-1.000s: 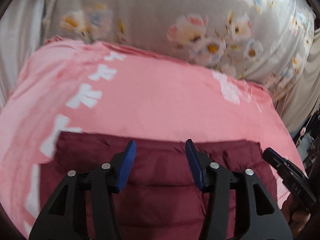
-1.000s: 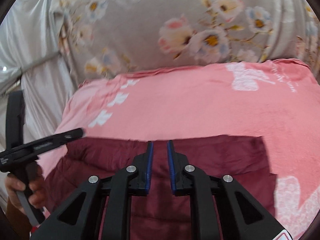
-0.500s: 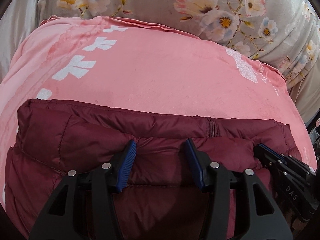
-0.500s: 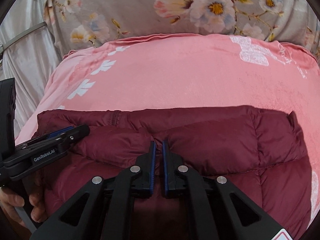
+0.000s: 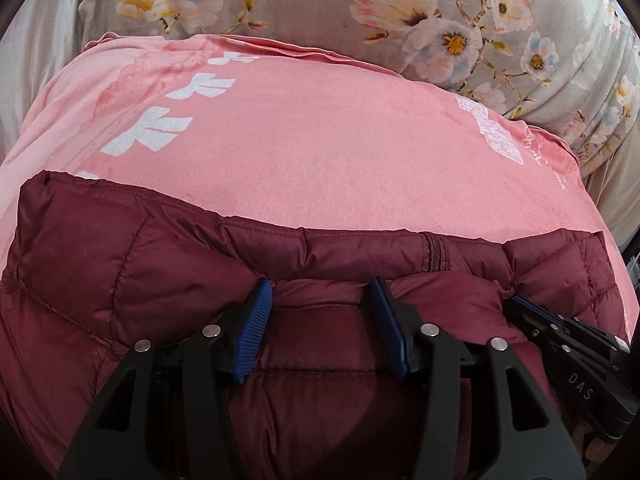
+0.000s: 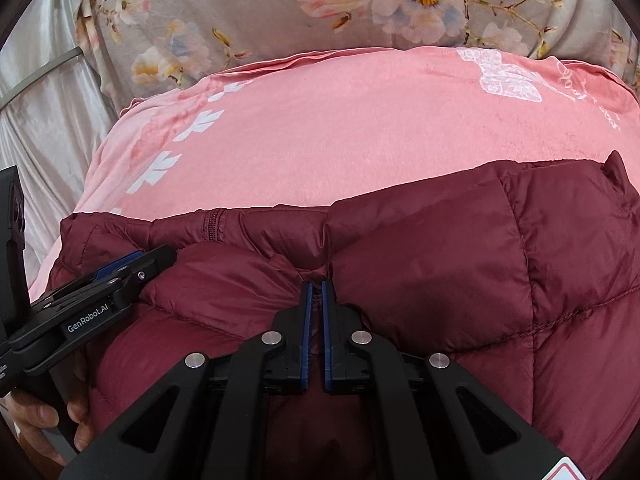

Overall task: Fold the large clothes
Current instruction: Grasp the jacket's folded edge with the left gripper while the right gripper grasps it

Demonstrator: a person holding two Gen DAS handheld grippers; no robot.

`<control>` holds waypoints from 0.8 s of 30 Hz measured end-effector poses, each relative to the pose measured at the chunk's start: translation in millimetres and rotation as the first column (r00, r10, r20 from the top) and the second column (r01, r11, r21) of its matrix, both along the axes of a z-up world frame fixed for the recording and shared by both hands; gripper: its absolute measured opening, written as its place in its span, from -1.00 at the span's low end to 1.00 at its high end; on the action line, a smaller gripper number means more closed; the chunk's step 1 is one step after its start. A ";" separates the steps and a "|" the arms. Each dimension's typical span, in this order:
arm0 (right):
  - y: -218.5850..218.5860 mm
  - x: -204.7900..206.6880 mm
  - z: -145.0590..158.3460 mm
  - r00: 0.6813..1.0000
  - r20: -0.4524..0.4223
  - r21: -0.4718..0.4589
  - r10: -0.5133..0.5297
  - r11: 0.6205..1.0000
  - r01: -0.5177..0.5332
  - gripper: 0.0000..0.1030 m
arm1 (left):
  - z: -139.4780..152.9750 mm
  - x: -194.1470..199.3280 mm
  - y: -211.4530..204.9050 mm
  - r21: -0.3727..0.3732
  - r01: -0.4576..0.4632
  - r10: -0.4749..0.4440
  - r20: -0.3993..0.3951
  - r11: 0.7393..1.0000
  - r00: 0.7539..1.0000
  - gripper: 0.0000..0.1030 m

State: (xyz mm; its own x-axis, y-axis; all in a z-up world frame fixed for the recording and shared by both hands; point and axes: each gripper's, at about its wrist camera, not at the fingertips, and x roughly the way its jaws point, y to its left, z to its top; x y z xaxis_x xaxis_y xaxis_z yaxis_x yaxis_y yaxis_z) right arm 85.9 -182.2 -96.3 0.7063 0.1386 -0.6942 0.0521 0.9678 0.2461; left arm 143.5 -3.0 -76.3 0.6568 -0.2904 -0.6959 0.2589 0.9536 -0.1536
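A dark red quilted puffer jacket [image 5: 120, 264] lies folded on a pink blanket [image 5: 300, 152]; it also shows in the right wrist view [image 6: 440, 260]. My left gripper [image 5: 322, 292] is open, its blue pads either side of a fold of the jacket's top layer. My right gripper [image 6: 315, 286] is shut on a pinch of jacket fabric near the folded edge. Each gripper shows in the other's view: the right one [image 5: 516, 304] at lower right, the left one [image 6: 156, 260] at lower left. A zipper [image 5: 434, 254] runs across the jacket's far edge.
The pink blanket [image 6: 360, 128] with white prints covers the bed beyond the jacket. A grey floral duvet [image 5: 360, 8] lies behind it. Pale fabric [image 6: 48, 120] hangs at the left. A hand [image 6: 36, 420] holds the left gripper.
Both grippers came down onto the jacket and drew its layer toward the far edge; the jacket now fills more of both views. The right gripper stays shut on fabric, the left stays open.
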 end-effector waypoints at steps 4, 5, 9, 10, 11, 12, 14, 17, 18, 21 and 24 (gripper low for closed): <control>-0.5 0.5 -1.9 1.000 0.001 0.005 0.000 1.000 0.000 -0.99 | -2.7 -0.4 -1.4 0.006 -0.004 0.004 0.006 1.000 1.000 -0.04; -0.8 0.5 -1.7 1.000 0.000 0.004 0.000 1.000 0.000 -0.99 | -3.3 0.0 -2.3 0.012 -0.005 0.005 0.009 1.000 1.000 -0.04; -1.9 0.6 -3.3 1.000 0.002 0.003 -0.001 1.000 0.001 -0.99 | -5.2 -0.5 -4.1 0.023 -0.008 0.008 0.016 1.000 1.000 -0.04; -1.9 0.5 -3.2 1.000 0.002 0.004 0.000 1.000 0.000 -0.99 | -5.6 -0.6 -4.7 0.027 -0.010 0.009 0.017 1.000 1.000 -0.04; -1.9 0.5 -3.2 1.000 0.001 0.005 0.000 1.000 0.000 -0.99 | -5.9 -0.5 -5.0 0.030 -0.010 0.010 0.018 1.000 1.000 -0.04; -2.1 0.6 -3.5 1.000 0.001 0.006 0.000 1.000 0.000 -0.99 | -6.0 -0.5 -5.5 0.034 -0.011 0.010 0.019 0.999 1.000 -0.04; -2.5 1.1 -3.5 1.000 0.000 0.009 0.000 1.000 0.000 -0.99 | -6.1 -1.4 -6.4 0.038 -0.013 0.012 0.020 0.999 1.000 -0.04; -3.7 1.8 -2.8 1.000 -0.004 0.019 0.000 1.000 0.000 -1.00 | -5.4 -1.6 -4.4 0.020 -0.008 0.008 0.020 1.000 1.000 0.00; -4.0 1.6 -0.4 1.000 -0.008 0.018 -0.003 1.000 0.003 -1.00 | -3.1 -1.5 -0.2 -0.013 0.000 0.000 0.013 1.000 1.000 0.02; -1.5 -16.5 25.1 1.000 -0.007 0.023 -0.029 0.999 0.029 -0.80 | 13.4 -8.3 30.3 -0.143 -0.039 0.035 -0.035 0.989 0.999 0.06; 12.7 -40.0 47.8 1.000 0.028 0.033 -0.001 0.999 0.000 -0.76 | 43.8 -32.3 87.5 -0.251 -0.136 0.131 -0.037 0.958 0.991 0.47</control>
